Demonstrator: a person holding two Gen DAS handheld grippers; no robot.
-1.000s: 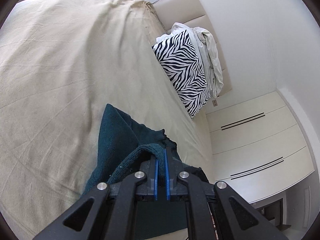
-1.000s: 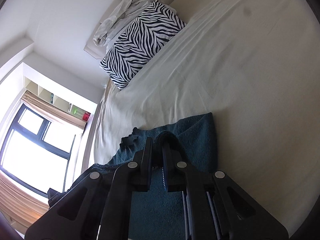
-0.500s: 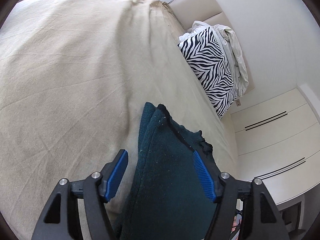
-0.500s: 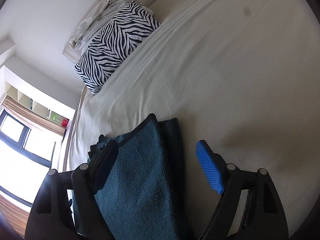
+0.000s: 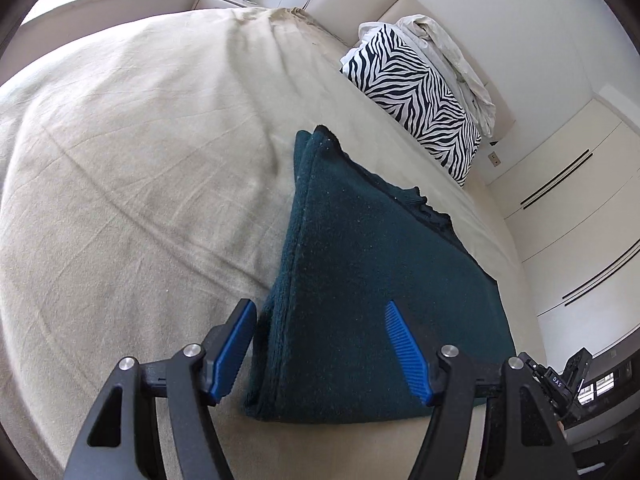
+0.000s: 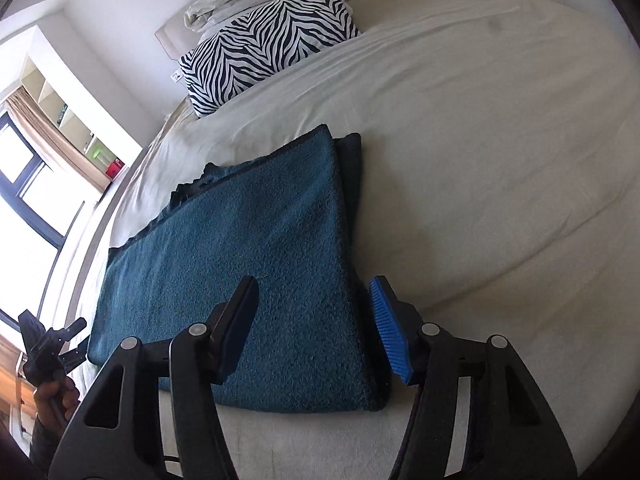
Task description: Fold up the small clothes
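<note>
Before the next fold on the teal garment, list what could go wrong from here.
1. The teal garment lies near the bed edge; a tug could drag it off.
2. The right gripper, jaws just closing, straddles the folded edge and may snag one layer.
3. Bunched fabric at the far edge may fold unevenly.

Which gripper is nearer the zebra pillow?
Left, by a small margin, as far as the views show. Both grippers hang open over the folded teal garment's near edge, far from the pillow.

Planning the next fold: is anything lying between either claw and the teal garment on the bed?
Nothing visible. The folded teal garment lies flat on the bed sheet directly under the open left claw and the open right claw. The zebra pillow is far off.
</note>
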